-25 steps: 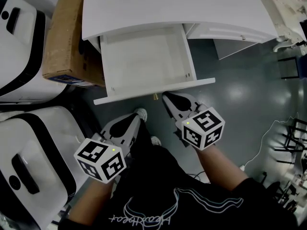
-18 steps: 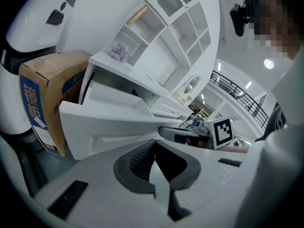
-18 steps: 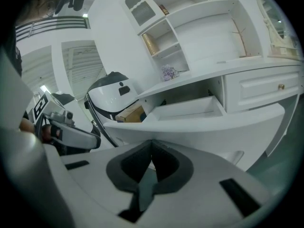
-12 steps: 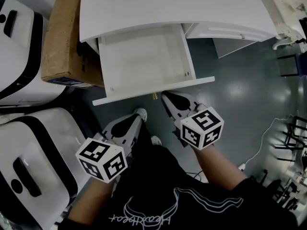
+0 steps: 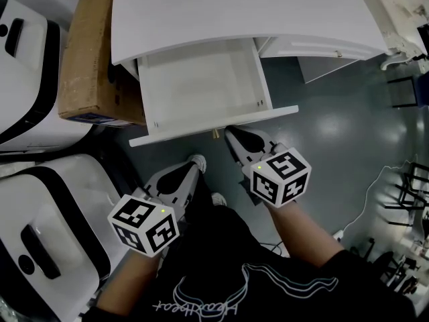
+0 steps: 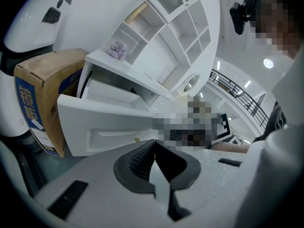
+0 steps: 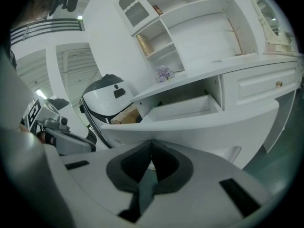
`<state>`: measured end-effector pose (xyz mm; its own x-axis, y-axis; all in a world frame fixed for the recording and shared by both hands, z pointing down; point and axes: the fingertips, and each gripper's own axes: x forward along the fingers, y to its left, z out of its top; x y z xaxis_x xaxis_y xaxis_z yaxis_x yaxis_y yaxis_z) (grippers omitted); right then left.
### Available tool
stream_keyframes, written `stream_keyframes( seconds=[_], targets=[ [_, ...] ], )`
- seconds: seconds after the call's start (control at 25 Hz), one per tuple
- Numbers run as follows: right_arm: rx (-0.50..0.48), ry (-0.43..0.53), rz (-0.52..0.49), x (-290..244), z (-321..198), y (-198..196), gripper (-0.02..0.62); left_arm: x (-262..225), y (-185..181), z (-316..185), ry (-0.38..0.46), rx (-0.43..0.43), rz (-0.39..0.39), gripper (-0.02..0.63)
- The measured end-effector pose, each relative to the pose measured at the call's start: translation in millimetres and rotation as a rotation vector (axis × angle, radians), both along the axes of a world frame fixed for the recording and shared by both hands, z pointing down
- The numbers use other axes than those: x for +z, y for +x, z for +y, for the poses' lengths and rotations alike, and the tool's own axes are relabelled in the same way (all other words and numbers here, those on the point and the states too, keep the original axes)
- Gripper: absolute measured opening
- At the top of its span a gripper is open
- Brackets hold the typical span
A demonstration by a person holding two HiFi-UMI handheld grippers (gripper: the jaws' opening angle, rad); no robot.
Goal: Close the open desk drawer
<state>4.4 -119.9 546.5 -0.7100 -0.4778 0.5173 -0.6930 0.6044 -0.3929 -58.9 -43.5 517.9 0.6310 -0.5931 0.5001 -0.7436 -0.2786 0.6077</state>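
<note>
Setting: dark glossy floor (image 5: 335,126); white desk with curved worktop (image 5: 234,12); cardboard box (image 5: 94,52) and white-and-black machines (image 5: 27,66) to its left.
Drawer (image 5: 201,86): under the worktop's left part, standing well out toward the person, empty inside.
Heading: open mouth faces up. The front panel (image 5: 214,126) faces the person, its long axis running left-right with the right end a little farther away. Slide direction is straight away from the person, under the worktop.
Knob (image 5: 216,134): small, brass, at the middle of the front panel.
Right hand-held gripper (image 5: 232,136): jaws together, nothing between them. Tips are at the front panel, just right of the knob; whether touching or just short, cannot tell.
Left hand-held gripper (image 5: 190,172): jaws together, empty, hanging lower and nearer the person, apart from the drawer.
Progress: judged barely begun. Drawer is still far out; the whole push inward remains.
Next: a steady shove on the panel along the slide line should do it. Pressure off-centre might skew the drawer.
</note>
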Motion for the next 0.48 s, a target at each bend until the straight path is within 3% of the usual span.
stream_keyframes(
  seconds=[0.48],
  targets=[
    [0.023, -0.008, -0.006, -1, -19, -5, 0.006, -5, -9, -16, 0.003, -0.007, -0.003, 0.005]
  ],
)
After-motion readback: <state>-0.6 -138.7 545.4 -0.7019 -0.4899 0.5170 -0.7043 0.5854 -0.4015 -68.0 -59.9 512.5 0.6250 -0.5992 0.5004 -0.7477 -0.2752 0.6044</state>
